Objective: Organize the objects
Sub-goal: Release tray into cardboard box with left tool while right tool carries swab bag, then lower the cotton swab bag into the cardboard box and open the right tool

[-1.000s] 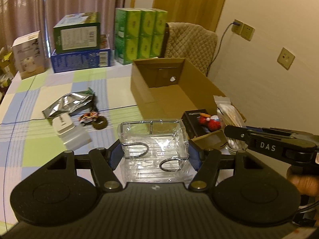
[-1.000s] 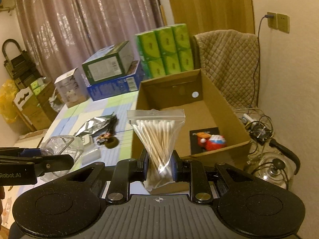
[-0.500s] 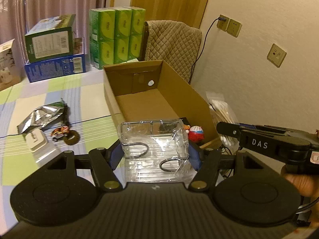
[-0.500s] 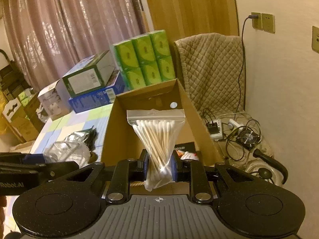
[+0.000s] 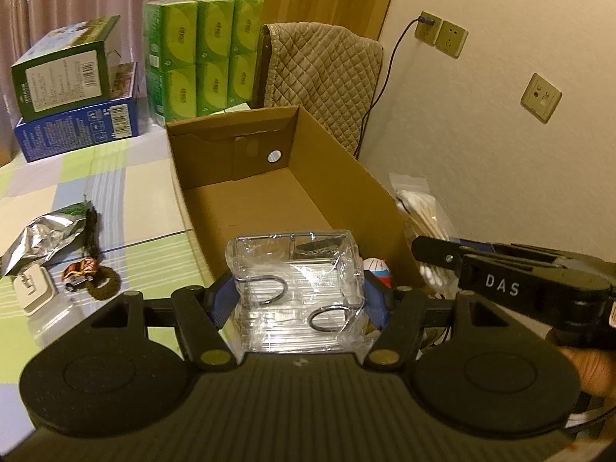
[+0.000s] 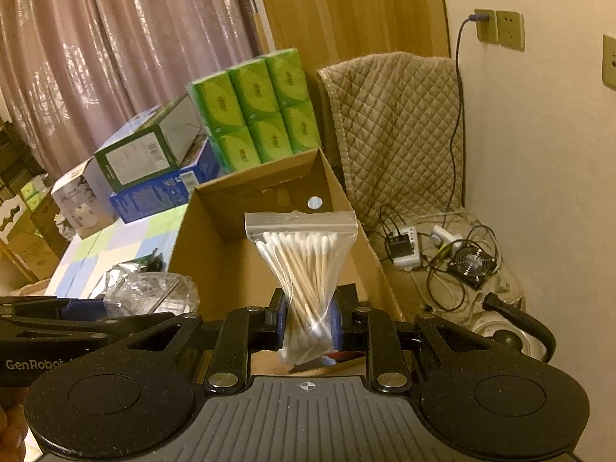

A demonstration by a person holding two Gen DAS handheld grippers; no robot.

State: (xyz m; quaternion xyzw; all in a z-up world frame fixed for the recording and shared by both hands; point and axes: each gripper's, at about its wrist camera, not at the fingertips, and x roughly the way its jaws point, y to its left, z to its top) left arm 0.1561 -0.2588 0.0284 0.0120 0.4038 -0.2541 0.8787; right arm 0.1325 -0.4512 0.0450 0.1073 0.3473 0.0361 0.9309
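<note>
- Since half a second ago both views have drawn closer to the cardboard box (image 5: 285, 192), which fills more of each picture; a second ago the silver pouch and toy car lay nearly ahead of the left gripper, and they now sit well off to its left.
- The left gripper (image 5: 298, 300) is clamped on a clear plastic pack of hooks (image 5: 296, 288): crinkled, glossy film with two metal hook loops showing through it, upright between the blue pads.
- The pack hangs just in front of the box's near end, and a red-and-white toy (image 5: 379, 269) inside the box peeks out past its right edge.
- The right gripper (image 6: 308, 323) is closed on the bag of cotton swabs (image 6: 304, 269), pinching it low down so it narrows at the pads and fans out above.
- The bag is a clear zip pouch, upright, packed with wooden-stemmed white-tipped swabs; it stands over the near end of the box.
- To the left of the left gripper, on the checked cloth (image 5: 127, 177), lie a silver foil pouch (image 5: 42, 240), a small toy car (image 5: 79, 273) and a white case (image 5: 32, 288).
- Beyond the box stand green tissue packs (image 5: 204, 57).
</note>
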